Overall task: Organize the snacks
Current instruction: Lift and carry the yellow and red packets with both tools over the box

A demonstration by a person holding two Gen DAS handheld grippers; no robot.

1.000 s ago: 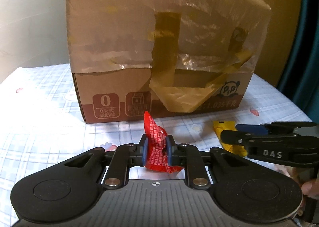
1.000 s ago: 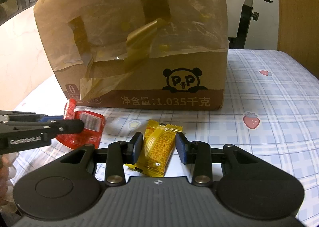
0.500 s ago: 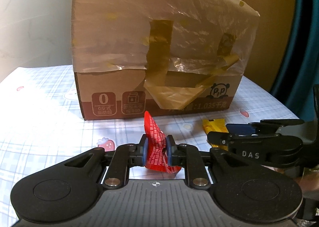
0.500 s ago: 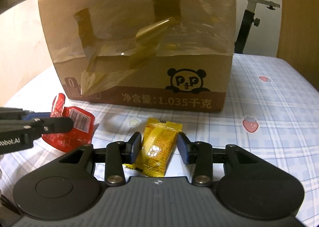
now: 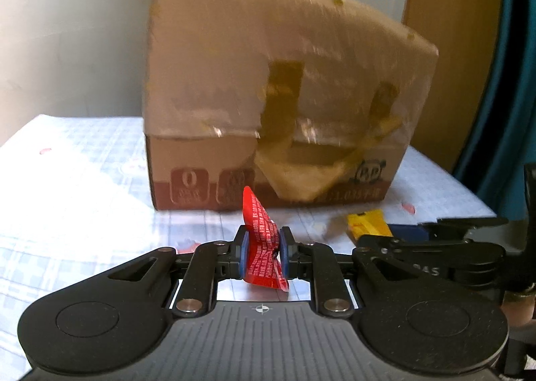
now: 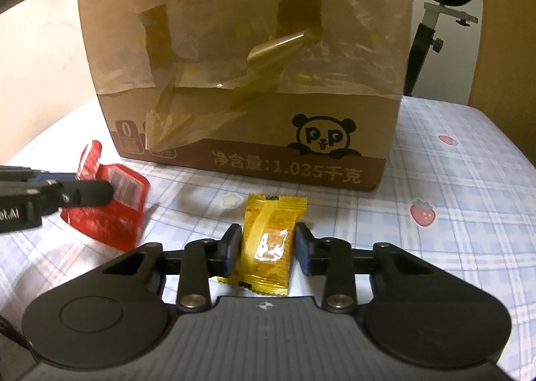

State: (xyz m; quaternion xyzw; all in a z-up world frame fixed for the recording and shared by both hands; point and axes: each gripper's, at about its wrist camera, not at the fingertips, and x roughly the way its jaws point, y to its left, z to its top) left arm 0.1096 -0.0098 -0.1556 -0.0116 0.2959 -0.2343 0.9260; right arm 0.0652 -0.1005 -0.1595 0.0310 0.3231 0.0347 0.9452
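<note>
Left tongs [image 5: 262, 251] pinching red packet [image 5: 263, 253], lifted off tabletop [image 6: 452, 247] for boxing | right tongs [image 6: 268, 248] clamped on yellow packet [image 6: 269, 240], jaws just closing | cardboard box [image 6: 254, 79] beyond both, likely destination.

Your left gripper [image 5: 262, 248] is matte black, with two round discs at 7 and 5 o'clock on a ribbed grey plate marked by a small crosshair. Blue pads line its fingers [image 5: 243, 252], and silver rivets pin the linkage arms. Your right gripper [image 6: 268, 248] is built the same: black arms, blue-lined fingers [image 6: 303, 252], silver rivets. Seen from the other camera, its side carries white lettering, blurred, perhaps "DAS"; the left one's ends in "AI".
</note>
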